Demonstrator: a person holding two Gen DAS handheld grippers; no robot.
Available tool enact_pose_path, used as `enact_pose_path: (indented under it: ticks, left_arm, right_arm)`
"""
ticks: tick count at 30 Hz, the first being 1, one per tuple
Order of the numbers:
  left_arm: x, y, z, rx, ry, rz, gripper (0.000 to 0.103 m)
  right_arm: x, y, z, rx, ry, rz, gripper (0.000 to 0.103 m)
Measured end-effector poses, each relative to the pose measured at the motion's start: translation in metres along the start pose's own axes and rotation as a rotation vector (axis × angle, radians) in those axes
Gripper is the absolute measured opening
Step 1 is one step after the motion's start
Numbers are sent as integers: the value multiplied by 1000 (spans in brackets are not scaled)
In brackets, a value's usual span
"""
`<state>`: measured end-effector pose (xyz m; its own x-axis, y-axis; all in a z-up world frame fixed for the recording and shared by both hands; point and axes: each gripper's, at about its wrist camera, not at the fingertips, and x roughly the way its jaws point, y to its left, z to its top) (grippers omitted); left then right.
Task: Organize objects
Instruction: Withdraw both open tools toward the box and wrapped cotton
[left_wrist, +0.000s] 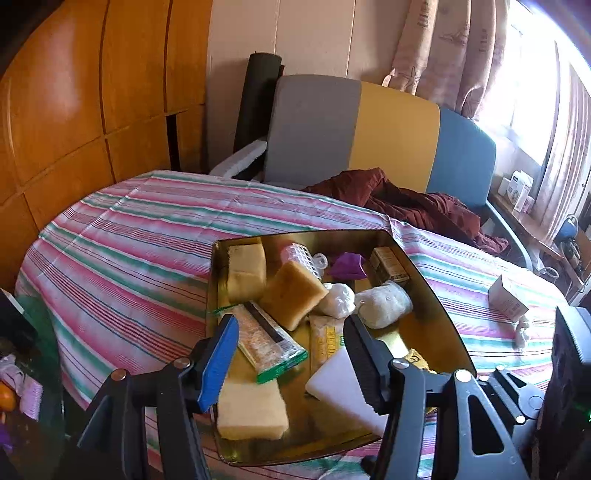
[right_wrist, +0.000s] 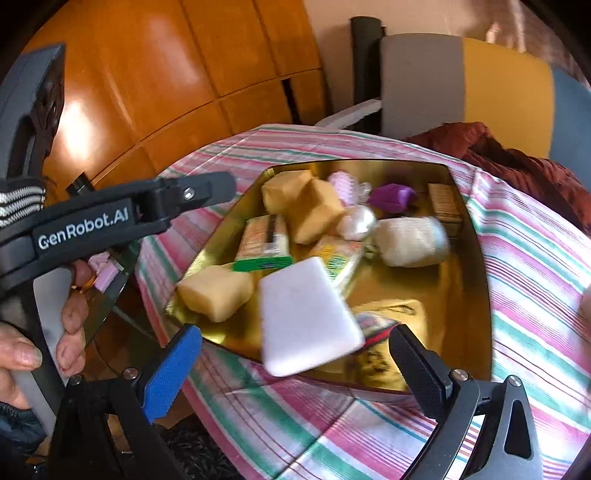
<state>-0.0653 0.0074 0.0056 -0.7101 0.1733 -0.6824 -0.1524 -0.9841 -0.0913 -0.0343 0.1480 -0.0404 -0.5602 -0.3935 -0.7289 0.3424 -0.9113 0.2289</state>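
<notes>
I'm hovering both grippers over the gold tray (left_wrist: 436, 295) on the striped tablecloth (left_wrist: 129, 229), and honestly the white foam block (right_wrist: 306, 317) looks like it's dropping in at the near edge, blurry, touching nothing of mine. My right gripper (right_wrist: 291, 365) is spread wide and empty, and my left gripper (left_wrist: 291, 350) is released too. I'm guessing the trick is letting it settle flat beside the yellow sponge (right_wrist: 216, 291), then going for the small box (left_wrist: 508, 297) far right.

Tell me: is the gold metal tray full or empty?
Nearly full. The gold metal tray holds yellow sponges, a white foam block and wrapped packets.
</notes>
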Motion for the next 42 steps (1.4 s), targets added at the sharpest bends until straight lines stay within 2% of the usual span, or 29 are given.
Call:
enact_pose_path:
  ticks: [4,12,20,27,42]
  left_arm:
    - [-9,6,0,-10,-13,11,60]
    - [-15,14,-5,-19,-13,25,61]
    - [-14,10,-11,-13,-2,24,61]
    - [-19,2,-13,14,-15,30,61]
    - [-21,-19,-15,64,-1,7,61]
  right_arm:
    - [13,9,3,-44,23,19,97]
    - [38,-3,14,-12,71,16,95]
    - [19,-8,9,34,34,-11,102]
    - [-3,-9,8,42,-46,-104,103]
    - [-38,-43,-2,131,-96,-210,103]
